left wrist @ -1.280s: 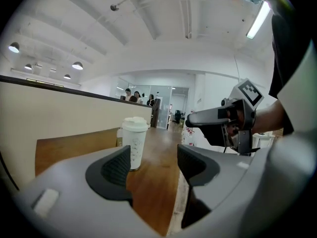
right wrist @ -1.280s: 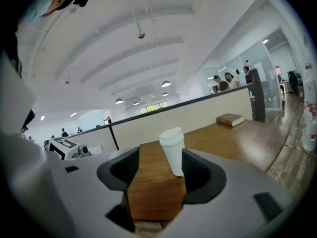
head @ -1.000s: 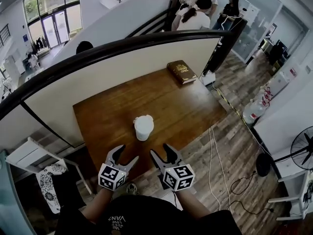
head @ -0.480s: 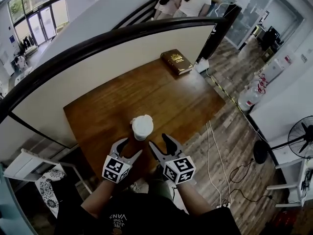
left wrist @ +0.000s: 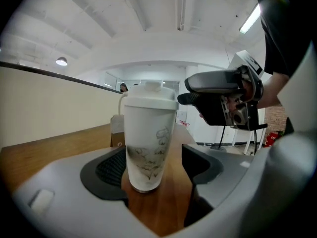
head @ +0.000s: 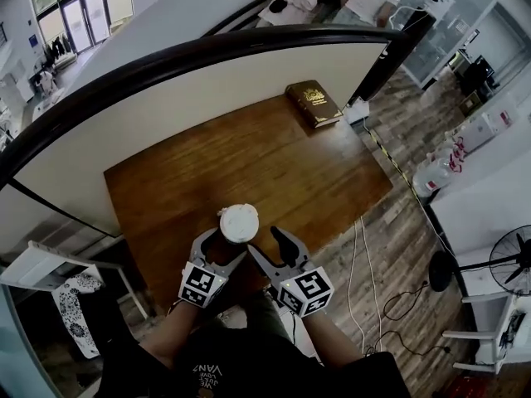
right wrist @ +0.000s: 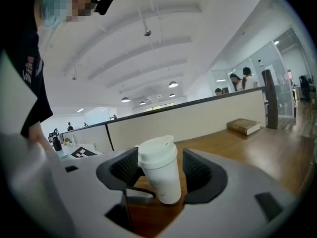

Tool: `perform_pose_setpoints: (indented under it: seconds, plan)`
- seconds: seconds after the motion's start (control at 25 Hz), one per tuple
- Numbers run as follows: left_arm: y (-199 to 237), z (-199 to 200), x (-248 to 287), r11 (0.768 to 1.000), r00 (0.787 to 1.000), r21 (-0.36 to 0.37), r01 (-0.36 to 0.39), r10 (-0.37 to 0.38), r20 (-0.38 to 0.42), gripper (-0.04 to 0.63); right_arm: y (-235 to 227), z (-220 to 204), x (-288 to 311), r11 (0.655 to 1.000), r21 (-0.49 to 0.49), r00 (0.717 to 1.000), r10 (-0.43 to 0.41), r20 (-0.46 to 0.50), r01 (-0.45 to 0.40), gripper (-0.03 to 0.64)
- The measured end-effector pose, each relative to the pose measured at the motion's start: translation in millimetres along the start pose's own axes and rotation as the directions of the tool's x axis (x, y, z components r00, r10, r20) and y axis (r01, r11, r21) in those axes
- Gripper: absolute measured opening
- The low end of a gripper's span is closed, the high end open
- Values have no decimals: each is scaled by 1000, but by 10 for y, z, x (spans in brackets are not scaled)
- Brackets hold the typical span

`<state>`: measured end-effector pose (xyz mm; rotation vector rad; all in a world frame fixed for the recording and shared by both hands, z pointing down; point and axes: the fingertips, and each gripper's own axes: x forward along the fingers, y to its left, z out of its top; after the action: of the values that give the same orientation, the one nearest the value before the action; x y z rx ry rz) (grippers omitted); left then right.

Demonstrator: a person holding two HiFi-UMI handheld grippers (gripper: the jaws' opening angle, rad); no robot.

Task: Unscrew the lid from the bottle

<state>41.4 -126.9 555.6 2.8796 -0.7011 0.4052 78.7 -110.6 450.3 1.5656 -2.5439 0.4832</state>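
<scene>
Left gripper view: bottle (left wrist: 148,143) upright

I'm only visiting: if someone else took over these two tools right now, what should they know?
Left gripper: open, jaws just been opening; the bottle stands between them, not pressed.
Right gripper: open, jaws just been opening; lined up on the bottle, gripping nothing.
Bottle: upright near the table's near edge, lid on.
Done: nothing unscrewed.
Left: grip body, grip lid, twist it off.
</scene>
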Motion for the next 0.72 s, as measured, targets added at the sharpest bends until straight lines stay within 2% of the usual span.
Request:
perform_pose_setpoints:
  seconds: [0.16,0.36,0.72]
  plan:
    - [57,29,123,999,999,21,-37,36,17,348,12,102,129,993,-89,997,80,4,-79,264]
    - [102,62,246,998,997,8,-66,66,30,350,38,125,280,969,-189,987,160,-22,-161,295]
    - [109,96,318,996,994,28,-84,82,70,350,55,57,462,932,-242,963,261,-73,-271,308]
